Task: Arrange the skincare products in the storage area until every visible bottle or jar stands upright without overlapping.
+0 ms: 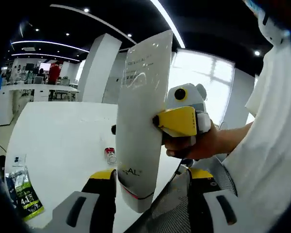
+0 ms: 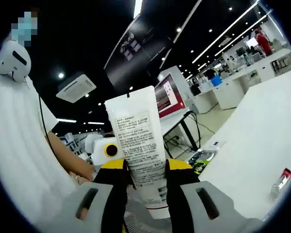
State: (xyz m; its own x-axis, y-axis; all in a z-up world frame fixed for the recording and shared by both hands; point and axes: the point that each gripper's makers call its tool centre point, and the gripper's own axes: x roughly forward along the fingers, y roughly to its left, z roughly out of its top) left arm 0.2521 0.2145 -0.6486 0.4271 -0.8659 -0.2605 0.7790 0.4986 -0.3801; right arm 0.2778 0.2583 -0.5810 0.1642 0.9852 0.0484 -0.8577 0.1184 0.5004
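Gripping a white tube [image 2: 137,145] between yellow-padded jaws, right gripper [image 2: 144,172] pinching it low on the body, just above the red-banded cap end, with the flat crimped end pointing up and away. Showing again in the left gripper view as a tall white tube [image 1: 140,121], held in the air above the white table [image 1: 63,141], with the right gripper [image 1: 179,121] clamped on its edge from the right and a hand [image 1: 199,145] wrapped behind it. Hanging wide, the left gripper [image 1: 148,179], jaws spread on either side of the tube's lower end, apparently not pressing it. Lying on the table further off, a small red-capped vial [image 1: 109,154] and a green-and-black sachet [image 1: 23,191]. Looking light and soft-walled, likely denting under a hard squeeze and slippery on its glossy skin; probably better taken near the stiffer cap shoulder than mid-body. Standing it on the cap seeming the way to upright it, though tipping easily given the tall narrow shape.
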